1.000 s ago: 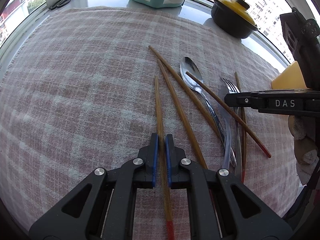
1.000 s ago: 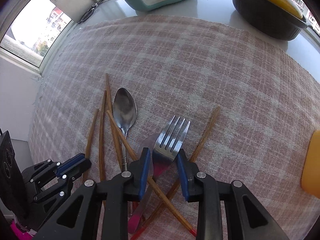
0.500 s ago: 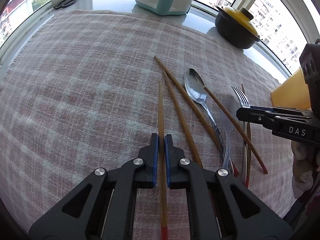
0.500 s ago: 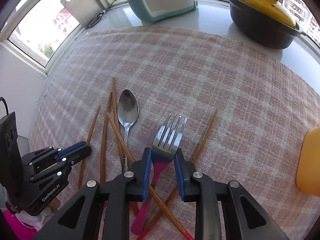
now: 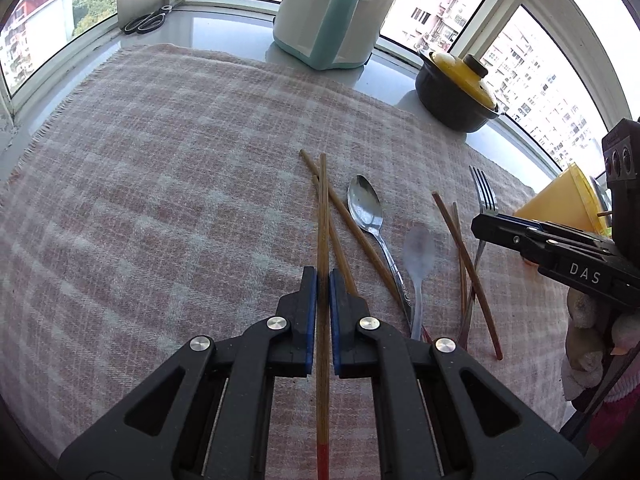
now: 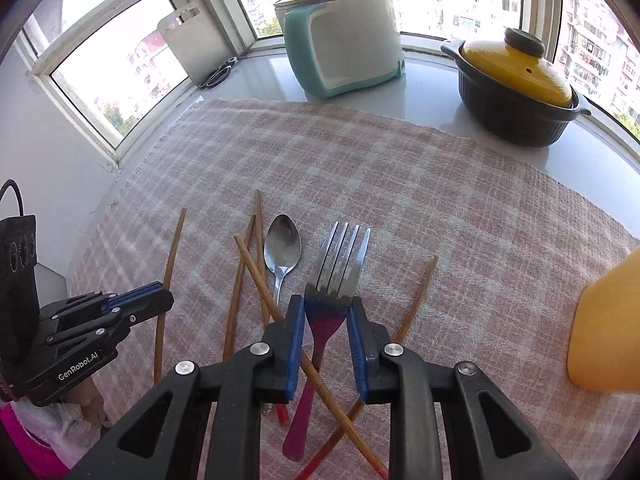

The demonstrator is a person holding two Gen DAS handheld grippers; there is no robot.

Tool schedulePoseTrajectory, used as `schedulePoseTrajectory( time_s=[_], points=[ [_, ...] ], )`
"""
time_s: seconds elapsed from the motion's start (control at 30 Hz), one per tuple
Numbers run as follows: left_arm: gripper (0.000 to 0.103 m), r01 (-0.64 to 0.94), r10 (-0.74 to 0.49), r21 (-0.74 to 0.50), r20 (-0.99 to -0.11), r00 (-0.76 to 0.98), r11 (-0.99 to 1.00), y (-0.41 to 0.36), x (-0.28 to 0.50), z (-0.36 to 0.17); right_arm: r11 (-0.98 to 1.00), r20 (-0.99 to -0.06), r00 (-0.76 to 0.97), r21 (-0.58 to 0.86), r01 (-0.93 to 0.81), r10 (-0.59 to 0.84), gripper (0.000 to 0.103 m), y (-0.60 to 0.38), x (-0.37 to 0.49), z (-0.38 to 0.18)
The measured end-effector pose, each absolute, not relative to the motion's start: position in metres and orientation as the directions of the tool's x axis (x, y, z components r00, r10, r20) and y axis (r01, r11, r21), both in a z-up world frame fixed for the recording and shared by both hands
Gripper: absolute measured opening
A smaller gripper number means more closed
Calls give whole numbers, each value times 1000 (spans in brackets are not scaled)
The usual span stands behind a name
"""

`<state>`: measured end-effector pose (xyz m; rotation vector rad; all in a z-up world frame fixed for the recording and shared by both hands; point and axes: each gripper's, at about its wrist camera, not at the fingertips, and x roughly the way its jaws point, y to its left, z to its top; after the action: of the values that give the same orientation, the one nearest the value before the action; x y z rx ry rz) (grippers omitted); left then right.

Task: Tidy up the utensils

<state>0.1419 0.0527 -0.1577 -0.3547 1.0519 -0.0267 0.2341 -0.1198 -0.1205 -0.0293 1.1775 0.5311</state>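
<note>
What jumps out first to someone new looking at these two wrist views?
Each gripper holds a utensil above the plaid cloth: the left gripper pinches a chopstick, the right gripper a fork. A spoon and loose chopsticks lie below; a yellow-lidded pot sits by the window.

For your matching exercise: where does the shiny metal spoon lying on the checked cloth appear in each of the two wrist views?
Left wrist: the shiny metal spoon lies right of centre, beside crossed wooden chopsticks.
Right wrist: the spoon lies just left of centre, beside the fork's tines.
Shared landmark: the dark pot with a yellow lid, upper right in both.
</note>
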Motion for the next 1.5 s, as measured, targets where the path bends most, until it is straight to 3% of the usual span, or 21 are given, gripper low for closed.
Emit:
schedulePoseTrajectory(
  time_s=[0.67,0.7,1.13,1.5],
  points=[
    [4,-88,-208,-318,-783,586,944,28,142,-112,888,-818,419,222,-402,394,19,-146,224,-73],
    [4,-83,-212,-320,-778,591,944,26,142,-109,888,-814,425,222,-402,396,0,-147,222,-70],
    [4,-28,-236,-325,-742,627,945,-2,148,-85,899,-776,491,216,-381,394,0,-179,212,-47],
    [4,25,-285,-373,-662,693,927,-32,156,-46,897,-720,555,227,-379,416,0,-219,195,-4]
  ],
)
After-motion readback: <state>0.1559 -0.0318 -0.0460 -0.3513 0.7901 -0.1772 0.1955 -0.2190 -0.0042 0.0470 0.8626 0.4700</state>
